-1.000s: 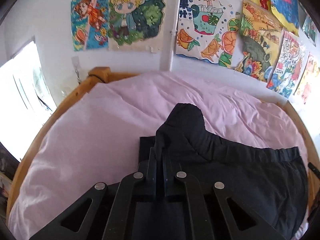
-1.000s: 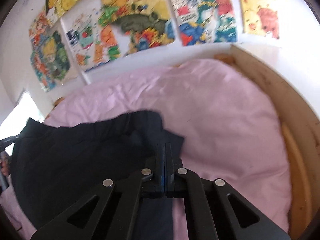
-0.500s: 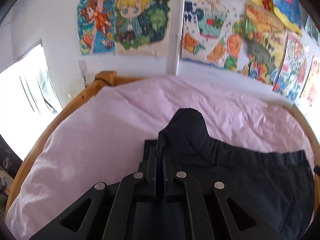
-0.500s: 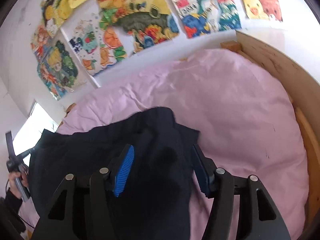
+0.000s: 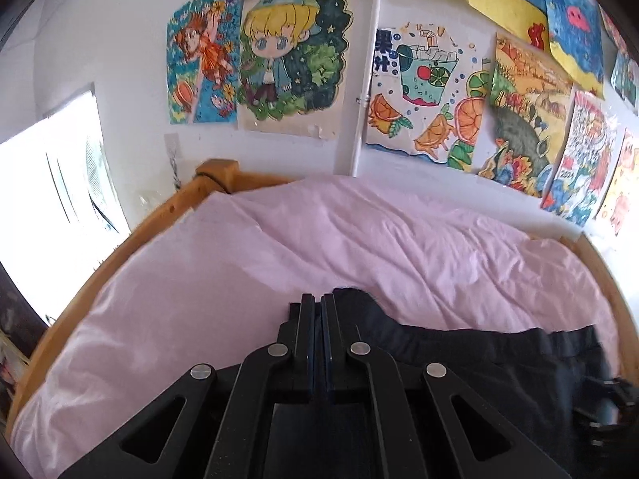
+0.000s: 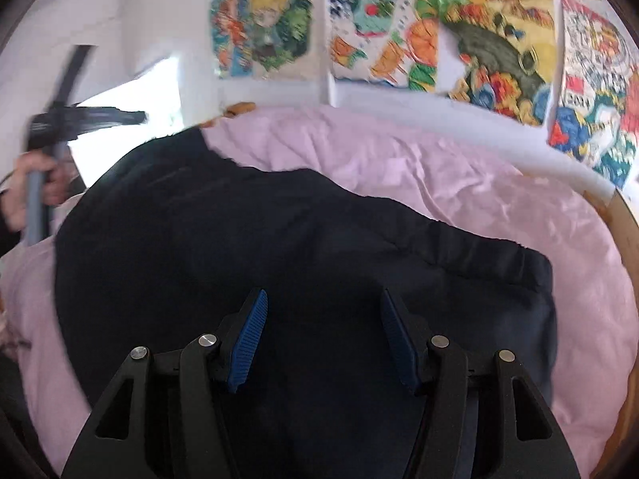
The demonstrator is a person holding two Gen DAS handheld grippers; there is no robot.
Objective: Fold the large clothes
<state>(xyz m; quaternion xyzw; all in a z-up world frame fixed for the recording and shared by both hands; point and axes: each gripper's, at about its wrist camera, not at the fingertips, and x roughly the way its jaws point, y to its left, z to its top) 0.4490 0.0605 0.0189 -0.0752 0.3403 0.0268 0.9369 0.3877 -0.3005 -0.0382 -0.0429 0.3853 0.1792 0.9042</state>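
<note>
Black garment (image 6: 303,263) lies spread on the pink bedding, gathered elastic waistband toward the right edge (likely trousers); far left corner lifted off the bed, surface lightly creased.

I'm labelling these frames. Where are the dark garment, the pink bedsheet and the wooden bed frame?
dark garment (image 6: 319,239): right wrist view, middle of the spread fabric.
pink bedsheet (image 5: 359,239): left wrist view, wrinkled bare area beyond the garment.
wooden bed frame (image 5: 217,173): left wrist view, corner post at the wall.

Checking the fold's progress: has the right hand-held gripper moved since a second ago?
Yes. The right hand-held gripper has let go of the black garment's corner and swung left, toward the window end of the pink bedsheet; its jaws stand open.
</note>
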